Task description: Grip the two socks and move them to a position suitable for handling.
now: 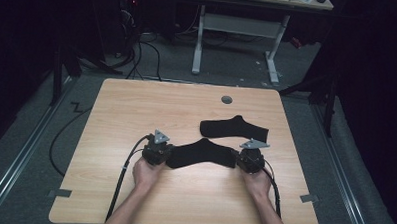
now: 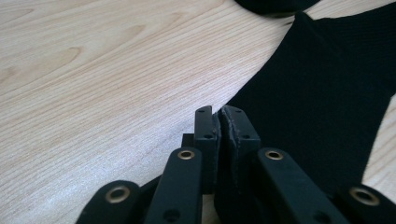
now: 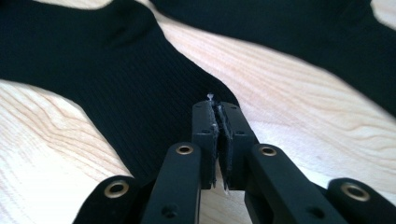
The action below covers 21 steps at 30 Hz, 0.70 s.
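Two black socks lie on the wooden table [image 1: 136,110]. The near sock [image 1: 200,153] stretches flat between my two grippers. My left gripper [image 1: 168,156] sits at its left end; in the left gripper view its jaws [image 2: 219,114] stand pressed together on the sock's edge [image 2: 327,93]. At the right end is my right gripper [image 1: 238,159], and in the right gripper view it [image 3: 217,106] is shut on the ribbed fabric [image 3: 93,56]. The far sock [image 1: 233,128] [image 3: 303,28] lies loose just behind, apart from both grippers.
A round grey grommet [image 1: 227,99] is set into the tabletop near the far edge. Bare wood spreads to the left of and in front of the hands. Behind the table stands a white-legged desk [image 1: 234,28]; cables [image 1: 138,55] lie on the floor.
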{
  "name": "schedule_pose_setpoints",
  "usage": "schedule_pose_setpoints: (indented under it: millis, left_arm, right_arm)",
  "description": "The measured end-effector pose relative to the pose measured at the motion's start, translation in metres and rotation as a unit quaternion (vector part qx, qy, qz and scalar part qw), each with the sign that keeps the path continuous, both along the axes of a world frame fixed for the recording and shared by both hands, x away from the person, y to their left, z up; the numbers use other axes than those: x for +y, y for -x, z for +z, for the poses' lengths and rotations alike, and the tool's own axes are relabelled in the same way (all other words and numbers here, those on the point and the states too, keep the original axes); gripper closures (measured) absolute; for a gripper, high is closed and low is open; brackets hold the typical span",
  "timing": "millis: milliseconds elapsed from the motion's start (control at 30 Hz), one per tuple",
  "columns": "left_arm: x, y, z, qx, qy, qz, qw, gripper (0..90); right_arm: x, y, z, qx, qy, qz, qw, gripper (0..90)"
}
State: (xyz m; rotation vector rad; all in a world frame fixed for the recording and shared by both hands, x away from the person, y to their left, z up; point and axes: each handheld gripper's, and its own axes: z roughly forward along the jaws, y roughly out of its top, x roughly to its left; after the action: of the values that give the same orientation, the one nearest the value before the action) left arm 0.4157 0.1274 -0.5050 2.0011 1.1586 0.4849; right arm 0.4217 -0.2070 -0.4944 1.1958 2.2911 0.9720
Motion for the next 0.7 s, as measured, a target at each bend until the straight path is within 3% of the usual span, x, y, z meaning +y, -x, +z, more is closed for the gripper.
schedule_pose_setpoints:
  millis: [233,467,700]
  left_arm:
    - [0.003,-0.001,0.000,0.000,-0.004,0.008,1.0000,73.3]
    - [0.011,0.005,0.001,0.000,-0.003,0.021,0.9998,55.6]
    - [0.016,0.012,0.004,-0.003,0.004,0.022,0.9998,49.6]
  right_arm:
    - [-0.001,0.000,-0.004,0.001,-0.003,-0.003,1.0000,82.4]
    - [-0.003,0.001,-0.005,-0.003,-0.008,-0.013,0.9999,67.8]
    - [-0.005,0.002,-0.005,-0.005,-0.009,-0.018,0.9998,64.1]
